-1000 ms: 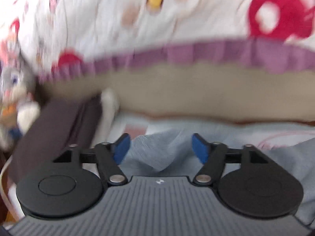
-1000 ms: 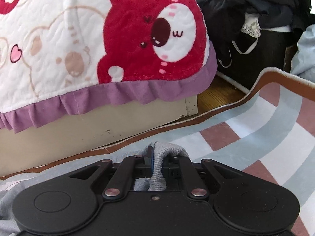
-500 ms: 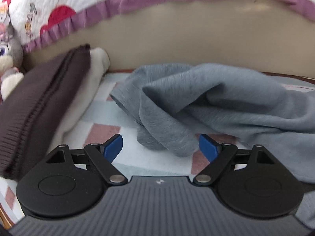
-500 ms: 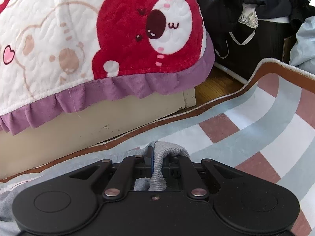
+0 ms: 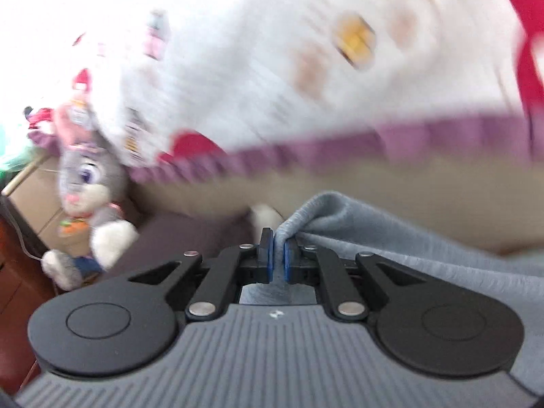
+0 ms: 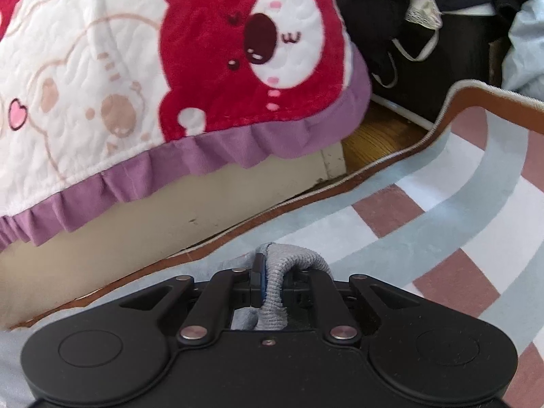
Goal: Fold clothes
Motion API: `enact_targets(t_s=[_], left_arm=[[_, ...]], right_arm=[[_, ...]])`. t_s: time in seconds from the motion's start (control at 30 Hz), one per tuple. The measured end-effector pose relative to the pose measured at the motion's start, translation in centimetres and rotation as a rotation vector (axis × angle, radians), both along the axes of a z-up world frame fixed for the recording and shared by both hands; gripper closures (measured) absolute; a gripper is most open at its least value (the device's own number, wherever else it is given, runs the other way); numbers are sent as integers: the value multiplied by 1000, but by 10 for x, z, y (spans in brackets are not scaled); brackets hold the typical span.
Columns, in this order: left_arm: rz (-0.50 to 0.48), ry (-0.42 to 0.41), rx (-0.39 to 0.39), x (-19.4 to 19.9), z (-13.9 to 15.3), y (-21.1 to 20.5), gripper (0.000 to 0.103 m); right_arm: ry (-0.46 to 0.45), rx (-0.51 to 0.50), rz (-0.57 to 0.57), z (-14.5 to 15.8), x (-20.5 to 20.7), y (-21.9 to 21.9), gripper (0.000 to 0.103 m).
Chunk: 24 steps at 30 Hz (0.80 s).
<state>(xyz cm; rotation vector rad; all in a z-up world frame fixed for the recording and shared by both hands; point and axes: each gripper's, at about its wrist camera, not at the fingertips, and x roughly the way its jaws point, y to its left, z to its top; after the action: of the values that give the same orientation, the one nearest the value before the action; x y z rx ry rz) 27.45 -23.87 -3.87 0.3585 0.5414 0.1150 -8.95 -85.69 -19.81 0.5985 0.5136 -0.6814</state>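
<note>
My left jaws (image 5: 278,255) have just been closing and now pinch a thin fold of the grey garment (image 5: 391,238), which trails off to the right above the rug (image 6: 442,197). My right jaws (image 6: 272,287) are clamped on a ribbed edge of that same garment, beside the bed (image 6: 170,204) with its bear blanket (image 6: 204,68). The left bite looks shallow, so a pull to spread the cloth could tear it free. The view is blurred, and a stuffed rabbit (image 5: 86,183) and a dark folded pile (image 5: 190,234) sit near enough to snag or topple
</note>
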Motion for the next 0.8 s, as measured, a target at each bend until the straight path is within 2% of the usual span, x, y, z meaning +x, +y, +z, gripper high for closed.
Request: enact_targets(t_s=[0.1,0.17,0.3,0.4,0.43,0.47,0.5,0.53,0.6,0.7,0.73,0.77,0.8], left_arm=[[-8,-53,38,-20,12,14,97],[-13,-55,34,-33,11,23,97],[-13,13,-58,-54,-1,46,97],[1,100,-110,-68,-19,64,97],[6,129,-127,-72,-25,70,95],[15,213,-143,-75,-40,76,93],[31,355,-157,-74,-62,82,93],[49,464,-156,-78,-85,87,93],[36,544,-115,-92,-113,91,92],[-18,554,-70,-108,-119,91,88],[-34,543,-66,-112,-116,92,81],[-52,517,-72,-116,-110,94,69],[-65,467,-95,-119,-100,98,63]], right_arm=[[26,-72,8,2,2,5,95],[2,-59,-22,4,-4,4,95],[-54,-97,-38,23,-19,8,98],[-83,-81,-46,35,-26,7,98],[-57,-59,-44,34,-25,4,98],[-31,-38,-42,31,-25,2,98],[-5,-21,-42,27,-25,1,98],[22,-4,-43,23,-26,0,98],[58,16,-51,17,-26,-2,98],[65,23,-61,14,-26,-4,98],[68,24,-63,14,-25,-3,98],[78,16,-63,13,-23,-2,98],[99,-2,-60,13,-20,1,98]])
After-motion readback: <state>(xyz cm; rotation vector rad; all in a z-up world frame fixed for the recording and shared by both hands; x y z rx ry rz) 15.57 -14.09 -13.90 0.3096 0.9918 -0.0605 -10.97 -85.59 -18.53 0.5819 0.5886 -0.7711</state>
